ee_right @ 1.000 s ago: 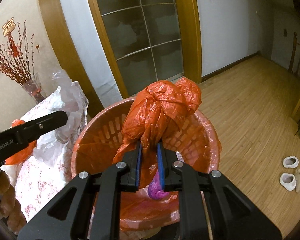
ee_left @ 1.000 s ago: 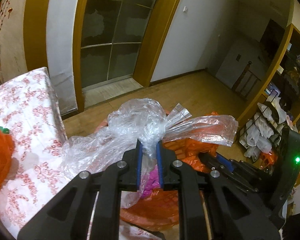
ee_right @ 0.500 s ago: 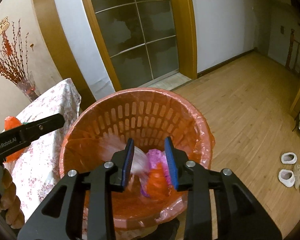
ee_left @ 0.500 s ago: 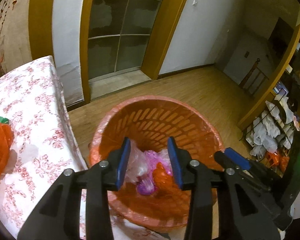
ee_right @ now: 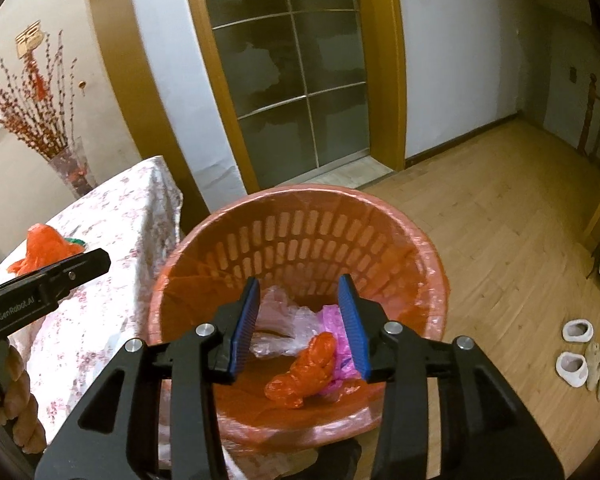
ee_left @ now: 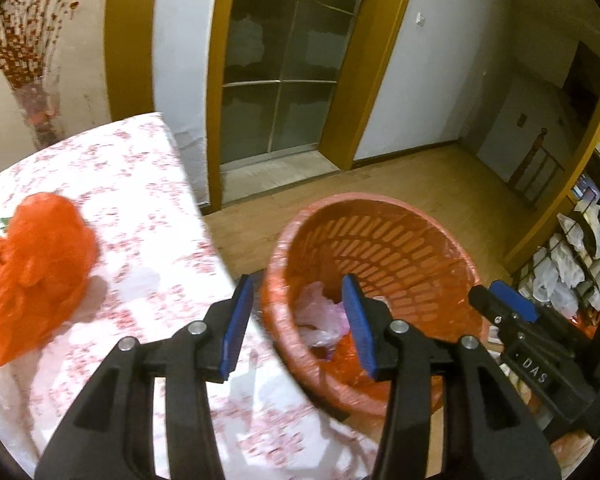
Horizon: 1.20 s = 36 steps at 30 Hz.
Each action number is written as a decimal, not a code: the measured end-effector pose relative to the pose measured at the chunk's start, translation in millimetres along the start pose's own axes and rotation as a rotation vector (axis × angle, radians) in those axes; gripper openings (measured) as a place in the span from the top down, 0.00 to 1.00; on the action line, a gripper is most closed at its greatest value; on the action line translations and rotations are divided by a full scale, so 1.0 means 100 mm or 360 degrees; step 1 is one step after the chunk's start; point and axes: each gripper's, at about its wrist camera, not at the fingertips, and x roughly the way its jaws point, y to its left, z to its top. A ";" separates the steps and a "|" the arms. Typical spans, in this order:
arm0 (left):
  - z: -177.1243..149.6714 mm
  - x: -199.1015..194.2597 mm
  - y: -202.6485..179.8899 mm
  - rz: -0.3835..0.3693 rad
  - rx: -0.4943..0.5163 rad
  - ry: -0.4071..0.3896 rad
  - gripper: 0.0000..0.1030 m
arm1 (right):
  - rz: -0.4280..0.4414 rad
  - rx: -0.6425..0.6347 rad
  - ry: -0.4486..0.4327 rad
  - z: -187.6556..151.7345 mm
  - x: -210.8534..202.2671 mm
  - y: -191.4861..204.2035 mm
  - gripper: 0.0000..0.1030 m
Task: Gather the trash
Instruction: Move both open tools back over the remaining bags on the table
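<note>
An orange slotted trash basket point(ee_right: 296, 208) with a plastic liner stands on the floor beside the table; it also shows in the left wrist view point(ee_left: 380, 208). Inside lie a clear bag point(ee_right: 284, 324), an orange bag point(ee_right: 304, 372) and a pink bag point(ee_right: 332, 320). My right gripper point(ee_right: 302, 324) is open and empty above the basket. My left gripper point(ee_left: 298, 322) is open and empty over the gap between table edge and basket. A crumpled orange bag point(ee_left: 32, 264) lies on the floral tablecloth point(ee_left: 140, 184), also in the right wrist view point(ee_right: 44, 248).
A vase of red branches point(ee_right: 70, 168) stands at the table's far corner. A glass door point(ee_right: 292, 68) is behind. Wooden floor point(ee_right: 500, 208) spreads right, with slippers point(ee_right: 576, 344) on it. A rack with bags point(ee_left: 572, 264) stands right of the basket.
Both grippers opened and dropped the clear bag and the orange bag into the basket. The left gripper then swung left toward the table, opening wider.
</note>
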 end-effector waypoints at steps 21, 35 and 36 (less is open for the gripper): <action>-0.68 -1.19 1.20 0.0433 -0.0113 -0.0244 0.40 | 0.0151 -0.0237 -0.0011 -0.23 -0.19 0.93 0.54; -1.22 -1.30 2.01 0.0604 -0.0351 -0.0198 0.33 | 0.0276 -0.0375 0.0061 -0.47 -0.14 1.54 0.54; -1.22 -1.27 2.01 0.0613 -0.0348 -0.0188 0.33 | 0.0277 -0.0380 0.0063 -0.49 -0.14 1.57 0.54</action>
